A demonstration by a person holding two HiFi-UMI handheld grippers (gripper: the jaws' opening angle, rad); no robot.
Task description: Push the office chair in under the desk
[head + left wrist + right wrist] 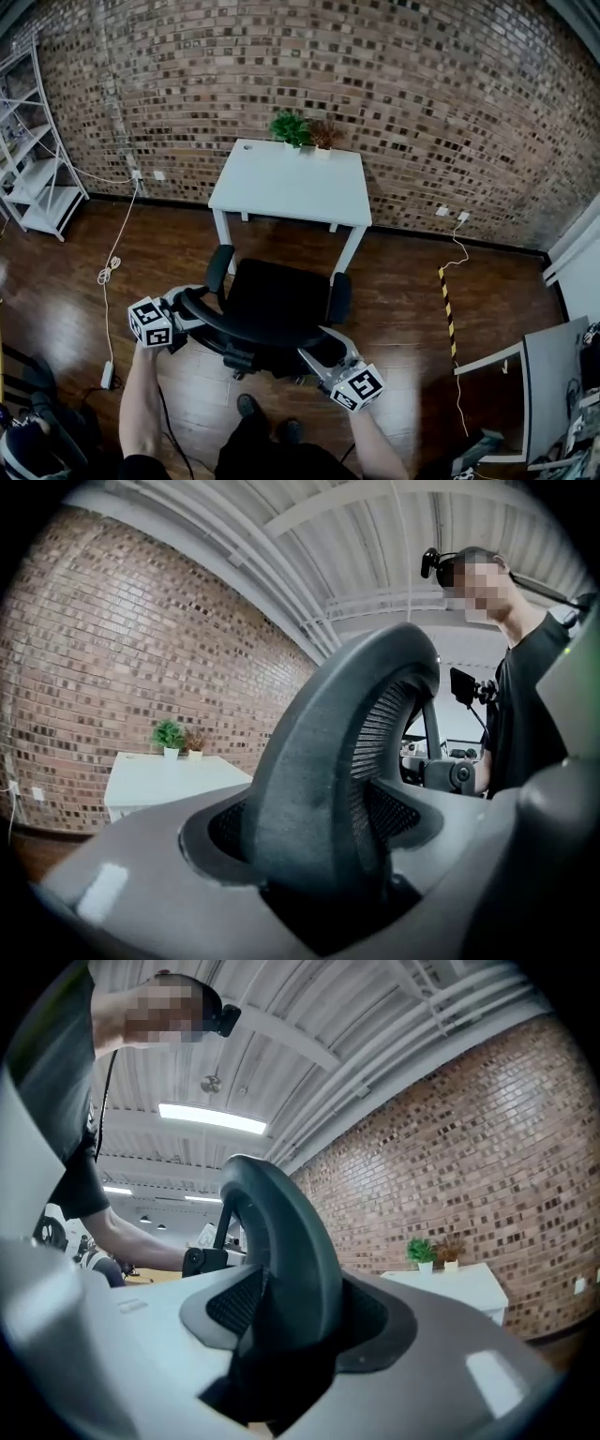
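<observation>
A black office chair [272, 300] stands in front of the white desk [291, 183], with the front of its seat close to the desk's near edge. My left gripper [192, 305] grips the left end of the curved backrest rim [246, 330], and my right gripper [316, 353] grips its right end. In the left gripper view the dark rim [328, 761] fills the gap of the left gripper [319, 855], and the desk [159, 775] lies beyond. The right gripper view shows the rim [281, 1241] wedged in the right gripper [281, 1335], with the desk [450, 1283] ahead.
Two small potted plants [305, 131] sit at the desk's back edge against the brick wall. A white shelf unit [37, 178] stands far left. A white cable [111, 272] runs over the wooden floor, striped tape [448, 300] lies to the right, and a grey table [553, 384] stands at the right edge.
</observation>
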